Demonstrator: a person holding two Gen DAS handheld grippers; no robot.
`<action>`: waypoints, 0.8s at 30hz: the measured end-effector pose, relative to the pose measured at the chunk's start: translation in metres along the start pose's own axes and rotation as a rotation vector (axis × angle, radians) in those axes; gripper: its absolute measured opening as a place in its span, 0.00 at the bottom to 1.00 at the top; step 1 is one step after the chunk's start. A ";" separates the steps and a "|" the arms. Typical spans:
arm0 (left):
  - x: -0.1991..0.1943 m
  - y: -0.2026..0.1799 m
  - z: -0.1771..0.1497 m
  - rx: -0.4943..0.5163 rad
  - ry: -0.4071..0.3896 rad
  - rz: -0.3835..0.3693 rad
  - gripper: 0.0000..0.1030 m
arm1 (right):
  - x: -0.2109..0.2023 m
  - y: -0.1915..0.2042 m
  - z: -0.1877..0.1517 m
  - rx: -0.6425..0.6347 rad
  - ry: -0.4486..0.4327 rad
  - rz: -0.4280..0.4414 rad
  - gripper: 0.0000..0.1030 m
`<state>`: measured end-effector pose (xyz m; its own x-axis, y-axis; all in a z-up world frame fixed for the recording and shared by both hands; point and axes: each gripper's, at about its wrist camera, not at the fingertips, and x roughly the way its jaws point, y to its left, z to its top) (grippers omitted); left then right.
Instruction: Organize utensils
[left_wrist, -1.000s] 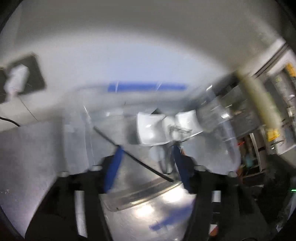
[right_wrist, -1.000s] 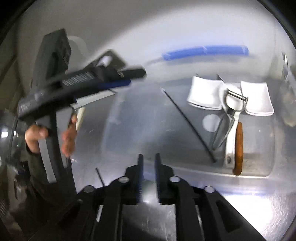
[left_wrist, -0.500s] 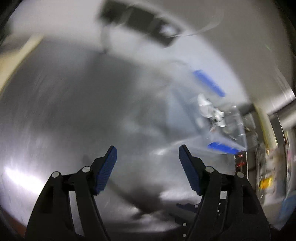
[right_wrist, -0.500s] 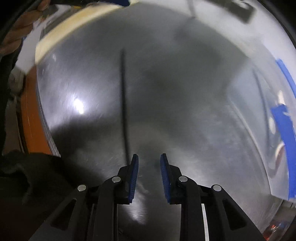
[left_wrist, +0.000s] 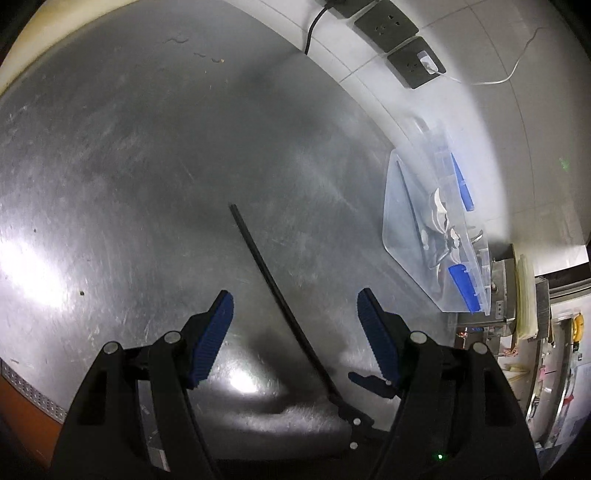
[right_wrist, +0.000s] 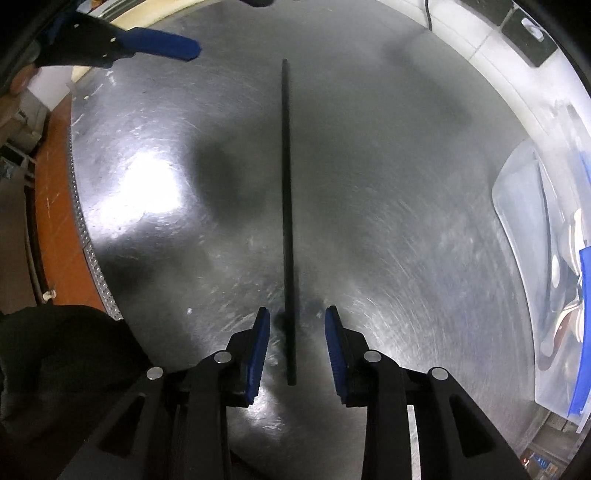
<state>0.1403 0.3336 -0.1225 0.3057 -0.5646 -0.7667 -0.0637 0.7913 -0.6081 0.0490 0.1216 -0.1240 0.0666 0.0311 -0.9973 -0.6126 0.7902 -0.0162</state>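
Left wrist view: our left gripper (left_wrist: 295, 325) is spread wide and holds nothing. A thin black chopstick (left_wrist: 273, 288) lies flat on the steel table (left_wrist: 129, 166), running lengthwise between the fingers, slanted up-left. A clear organizer bin (left_wrist: 410, 243) sits well right of the chopstick

Right wrist view: our right gripper (right_wrist: 297, 339) is released, its fingers flanking the chopstick's (right_wrist: 287, 221) near end without touching. The long axis points straight ahead. We judge the right hand nearer for the pinch
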 end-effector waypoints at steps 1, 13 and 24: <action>0.001 0.001 -0.002 0.000 0.003 -0.001 0.65 | 0.002 -0.001 0.001 0.003 0.002 -0.003 0.31; 0.015 0.000 -0.004 -0.013 0.039 0.011 0.65 | 0.016 -0.006 0.001 0.006 0.010 0.014 0.36; 0.022 0.004 -0.003 -0.047 0.050 0.005 0.65 | 0.016 -0.011 0.003 -0.002 -0.005 0.071 0.09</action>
<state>0.1438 0.3236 -0.1428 0.2576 -0.5723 -0.7785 -0.1098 0.7832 -0.6120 0.0590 0.1154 -0.1391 0.0272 0.0899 -0.9956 -0.6176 0.7846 0.0540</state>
